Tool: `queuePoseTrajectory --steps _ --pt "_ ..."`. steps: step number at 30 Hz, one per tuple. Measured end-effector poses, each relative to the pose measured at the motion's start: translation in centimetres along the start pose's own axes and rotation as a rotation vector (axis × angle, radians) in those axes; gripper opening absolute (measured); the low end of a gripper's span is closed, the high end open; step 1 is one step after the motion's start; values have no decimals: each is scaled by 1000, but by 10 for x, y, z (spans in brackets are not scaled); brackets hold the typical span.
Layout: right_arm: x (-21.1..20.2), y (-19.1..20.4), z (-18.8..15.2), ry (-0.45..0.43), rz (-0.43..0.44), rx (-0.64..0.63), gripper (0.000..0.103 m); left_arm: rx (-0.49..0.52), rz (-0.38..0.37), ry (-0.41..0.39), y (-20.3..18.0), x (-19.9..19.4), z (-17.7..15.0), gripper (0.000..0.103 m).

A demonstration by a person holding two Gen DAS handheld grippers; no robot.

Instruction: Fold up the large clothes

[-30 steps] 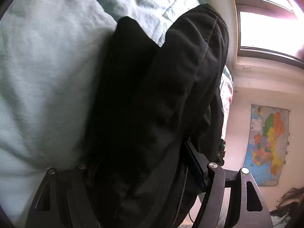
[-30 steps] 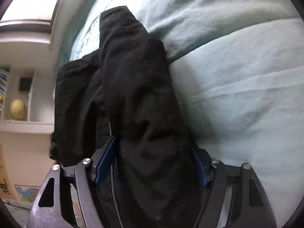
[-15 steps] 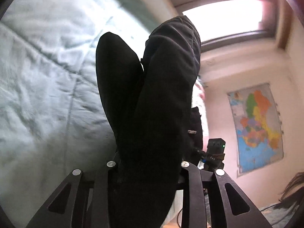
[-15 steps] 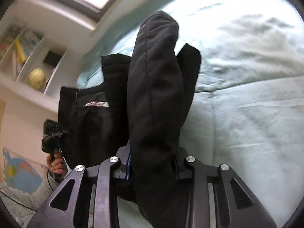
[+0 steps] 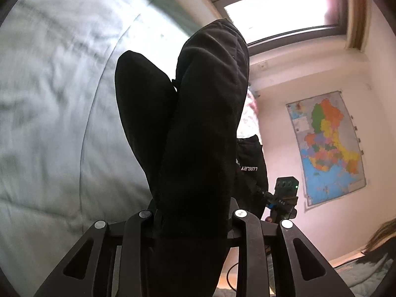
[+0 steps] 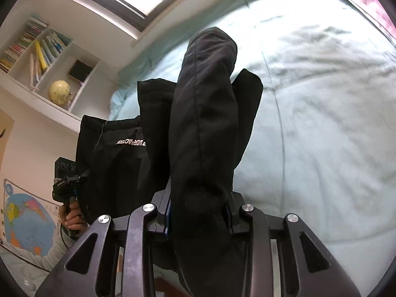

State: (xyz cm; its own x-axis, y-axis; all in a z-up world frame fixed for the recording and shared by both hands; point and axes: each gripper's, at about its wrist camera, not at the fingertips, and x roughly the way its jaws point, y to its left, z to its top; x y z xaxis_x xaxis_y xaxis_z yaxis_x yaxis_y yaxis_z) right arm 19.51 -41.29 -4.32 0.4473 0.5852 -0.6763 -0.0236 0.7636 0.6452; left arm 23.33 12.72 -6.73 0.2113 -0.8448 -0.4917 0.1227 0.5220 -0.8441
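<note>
Holding the black garment up off the bed, you have your left tool and your right tool each clamped tight on a bunched end of it, so I judge the fold only begun, with nothing yet laid flat. Its long axis seems to run across from one tool to the other, each gripped end pointing toward the window.

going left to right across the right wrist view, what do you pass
bookshelf → globe → left gripper with the hand holding it → black garment clamped in the right gripper → pale green bedding
</note>
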Motion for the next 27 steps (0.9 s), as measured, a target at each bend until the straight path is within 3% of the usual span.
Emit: queuePoseTrajectory --steps 4,8,11,13,14,17,21,24,27 --pt "20 -26 -24 59 -58 65 36 -71 57 50 35 21 -25 30" --pt "34 -65 -34 74 -179 169 38 -283 144 19 107 19 -38 44" --pt "29 -107 -41 54 -197 308 39 -501 95 -11 175 2 -50 58" --pt "30 -124 -47 48 -181 394 46 -628 -17 -31 203 -7 -60 58" --pt "29 -133 -50 47 -167 427 48 -656 -32 -46 207 -17 -64 58" --pt "13 -130 -50 10 -191 431 49 -511 105 -99 173 -48 -54 57" --pt "-26 -91 -46 -73 -250 287 50 -274 278 -119 102 -71 -34 57" --pt "-31 -32 -34 -99 -258 114 56 -81 356 -109 40 -57 -22 58" --pt "5 16 -26 -51 -304 2 59 33 376 -81 3 -12 -17 58"
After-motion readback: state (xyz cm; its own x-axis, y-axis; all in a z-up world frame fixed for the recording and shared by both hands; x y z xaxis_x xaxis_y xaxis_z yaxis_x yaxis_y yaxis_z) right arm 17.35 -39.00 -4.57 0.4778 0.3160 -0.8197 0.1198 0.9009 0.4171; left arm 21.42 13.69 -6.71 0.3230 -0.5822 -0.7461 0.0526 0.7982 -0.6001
